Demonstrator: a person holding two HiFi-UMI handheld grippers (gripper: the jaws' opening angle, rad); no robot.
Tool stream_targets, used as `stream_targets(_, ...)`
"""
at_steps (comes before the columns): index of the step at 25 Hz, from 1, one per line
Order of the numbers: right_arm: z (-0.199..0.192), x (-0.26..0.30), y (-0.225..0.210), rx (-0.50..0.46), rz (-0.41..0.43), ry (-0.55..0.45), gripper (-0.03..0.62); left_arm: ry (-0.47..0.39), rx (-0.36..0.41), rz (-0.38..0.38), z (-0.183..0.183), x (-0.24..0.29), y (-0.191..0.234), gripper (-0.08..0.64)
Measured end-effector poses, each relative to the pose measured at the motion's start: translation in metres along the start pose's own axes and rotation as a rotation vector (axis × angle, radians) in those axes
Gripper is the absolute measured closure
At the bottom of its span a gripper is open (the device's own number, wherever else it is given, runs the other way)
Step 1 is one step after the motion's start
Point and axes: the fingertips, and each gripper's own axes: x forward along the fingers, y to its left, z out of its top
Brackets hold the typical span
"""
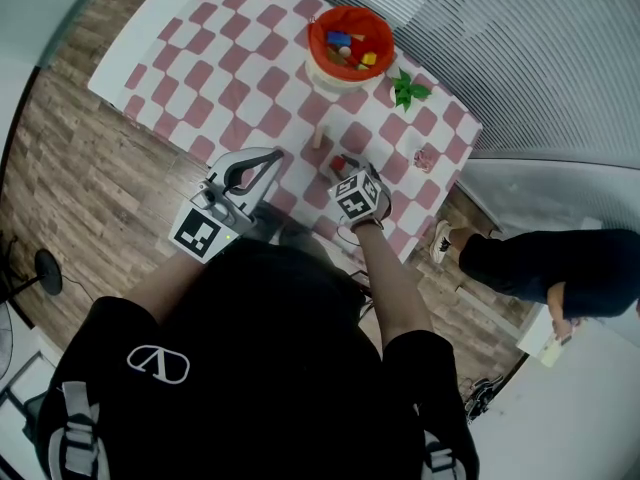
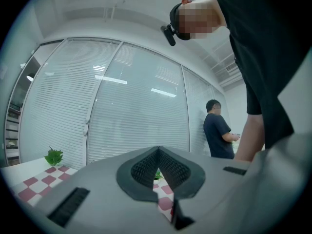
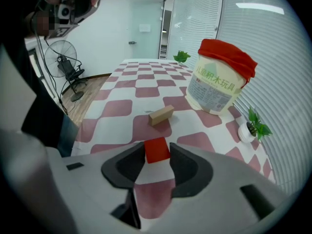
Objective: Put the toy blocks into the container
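Gripping one red block (image 3: 157,151) between its jaws: right gripper (image 3: 157,147). One tan block (image 3: 161,115) loose near one container (image 3: 219,79); left gripper (image 2: 158,150) closed, empty.

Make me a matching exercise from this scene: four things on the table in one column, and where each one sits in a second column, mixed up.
Things:
1. red block
2. tan block
3. container
4. potted plant

Places:
A. beside the container, near the table's edge
B. between the jaws of the right gripper
C. standing upright on the cloth, coloured blocks inside
D. lying free on the cloth, between the gripper and the container

Pairs: 1-B; 2-D; 3-C; 4-A
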Motion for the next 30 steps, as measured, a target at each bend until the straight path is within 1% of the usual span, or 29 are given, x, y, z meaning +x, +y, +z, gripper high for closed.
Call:
stream_targets(3, 0.014, -0.023, -0.01, 0.008, -0.05, -0.069, 0.428, -0.012, -0.002, 0.001, 0.002, 0.0, 0.001, 0.554)
stream_targets(5, 0.032, -0.051, -0.023, 0.012, -0.107, -0.143, 0.43, -0.017, -0.001, -0.002, 0.004, 0.001, 0.0, 0.554)
stream_targets(11, 0.12, -0.166, -0.08, -0.011, -0.314, -0.434, 0.43, -0.032, -0.007, -0.008, 0.011, 0.008, 0.002, 0.554)
stream_targets(14, 0.158, -0.209, -0.101, -0.014, -0.376, -0.547, 0.43, -0.045, -0.007, -0.014, 0.015, 0.013, 0.001, 0.554)
stream_targets(18, 0.197, -0.254, -0.126, -0.021, -0.443, -0.663, 0.43, -0.057, -0.008, -0.016, 0.02, 0.016, 0.002, 0.554)
stream_targets(21, 0.219, -0.273, -0.143, -0.032, -0.479, -0.709, 0.43, -0.063, -0.006, -0.008, 0.022, 0.016, 0.006, 0.554)
stream_targets(24, 0.234, -0.283, -0.153, -0.041, -0.495, -0.736, 0.43, -0.061, -0.009, -0.002, 0.022, 0.015, 0.008, 0.554)
stream_targets(27, 0.242, -0.277, -0.16, -0.039, -0.486, -0.74, 0.43, -0.064, -0.013, 0.007, 0.023, 0.015, 0.011, 0.554)
stream_targets(30, 0.249, -0.259, -0.171, -0.029, -0.468, -0.726, 0.43, -0.065, -0.014, 0.013, 0.023, 0.014, 0.014, 0.555)
